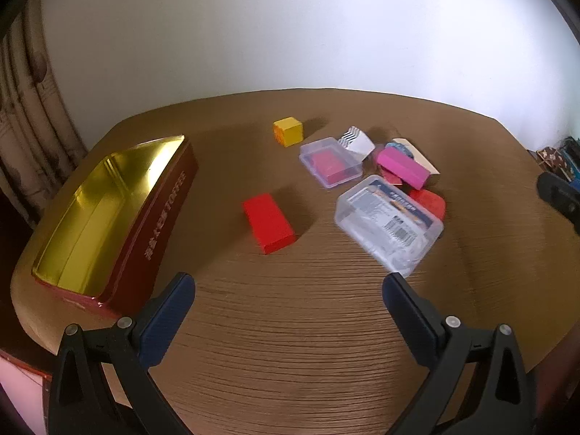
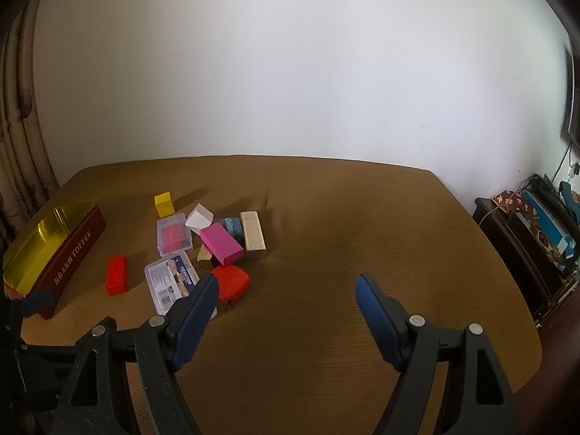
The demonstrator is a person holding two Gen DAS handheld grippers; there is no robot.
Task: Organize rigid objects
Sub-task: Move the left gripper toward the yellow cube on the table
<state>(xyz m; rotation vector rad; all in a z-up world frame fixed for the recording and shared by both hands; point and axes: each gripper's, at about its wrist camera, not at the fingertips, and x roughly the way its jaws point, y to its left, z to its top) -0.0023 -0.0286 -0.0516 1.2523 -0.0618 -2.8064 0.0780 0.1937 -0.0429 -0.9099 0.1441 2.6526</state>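
Nearest, the left gripper (image 1: 288,282) and right gripper (image 2: 286,286) hover with fingers apart, empty. Nothing is packed yet: the red block (image 1: 268,223) lies mid-frame, right of the empty tin (image 1: 152,217); likely grasp it next.

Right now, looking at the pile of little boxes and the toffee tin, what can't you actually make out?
- Toffee tin: its near-left floor is hidden behind its own wall in the left wrist view.
- Label on the larger clear plastic case: print too small and blurred in both views.
- Blue patterned item: mostly covered by the pink box in both views.
- Red rounded case: partly behind the right gripper finger in the right wrist view.
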